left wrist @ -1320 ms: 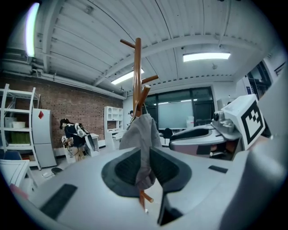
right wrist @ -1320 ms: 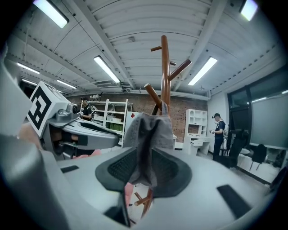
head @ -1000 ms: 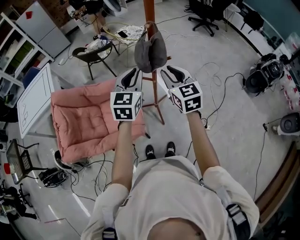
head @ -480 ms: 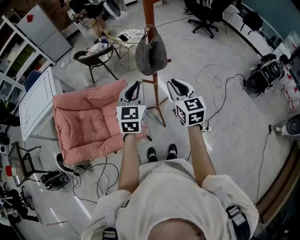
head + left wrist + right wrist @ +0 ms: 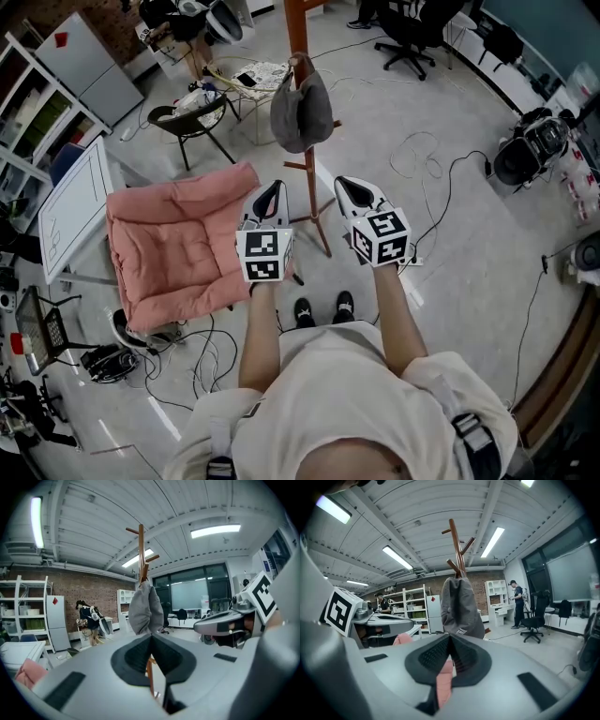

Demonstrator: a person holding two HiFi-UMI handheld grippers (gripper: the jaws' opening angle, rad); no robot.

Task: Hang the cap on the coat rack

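Note:
A grey cap point(image 5: 302, 105) hangs from a peg of the wooden coat rack point(image 5: 298, 33), folded and drooping. It also shows as the grey cap point(image 5: 145, 610) in the left gripper view and the grey cap point(image 5: 461, 606) in the right gripper view, straight ahead of each gripper and apart from it. My left gripper point(image 5: 270, 194) and right gripper point(image 5: 350, 188) are held side by side below the cap, a clear gap away. Both are shut with nothing between the jaws.
A pink cushioned folding chair point(image 5: 173, 246) stands left of the rack. A dark stool point(image 5: 187, 112) and small table are behind it. Cables point(image 5: 427, 159) lie on the grey floor at right. An office chair point(image 5: 412, 23) stands at the far right; people stand at the back.
Both grippers have drawn back from the cap toward the person, and their jaws have closed. The cap stays hanging on the rack.

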